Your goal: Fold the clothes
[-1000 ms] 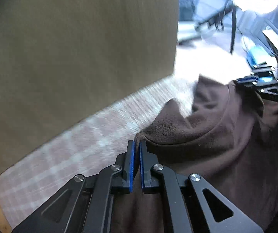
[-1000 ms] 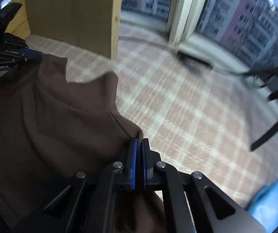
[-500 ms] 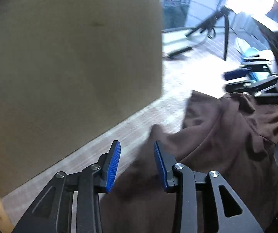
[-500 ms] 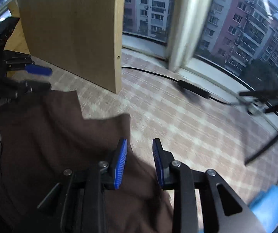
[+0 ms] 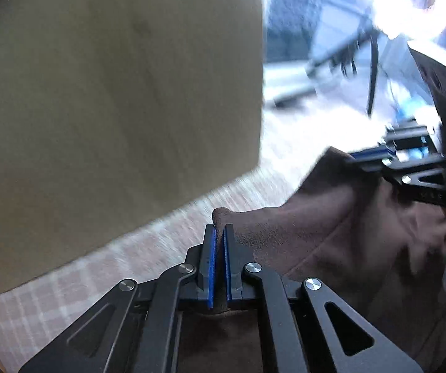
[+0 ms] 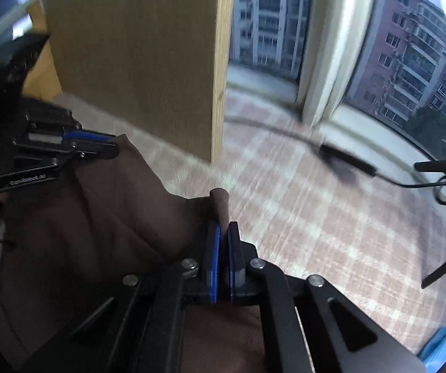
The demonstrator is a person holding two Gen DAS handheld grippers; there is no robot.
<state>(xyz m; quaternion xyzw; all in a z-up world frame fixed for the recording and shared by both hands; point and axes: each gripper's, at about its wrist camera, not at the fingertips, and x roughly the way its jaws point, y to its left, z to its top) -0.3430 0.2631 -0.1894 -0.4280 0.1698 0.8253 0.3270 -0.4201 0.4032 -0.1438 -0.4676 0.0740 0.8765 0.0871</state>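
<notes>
You've got both claws, left claw [image 5: 220,233] and right claw [image 6: 223,228], clamped on the brown garment's [image 5: 332,236] top edge, lifted in front of the wooden panel [image 5: 114,93] (mid-fold, I'd say); next, carry that edge over evenly.

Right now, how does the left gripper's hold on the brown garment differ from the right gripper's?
The left gripper pinches the brown garment at the cloth's left corner, while the right gripper pinches its right corner. Past the left gripper a rounded nub of cloth pokes out; past the right gripper a taller, narrow roll stands up. Both are shut on the garment, which hangs between them above the checked floor.
</notes>
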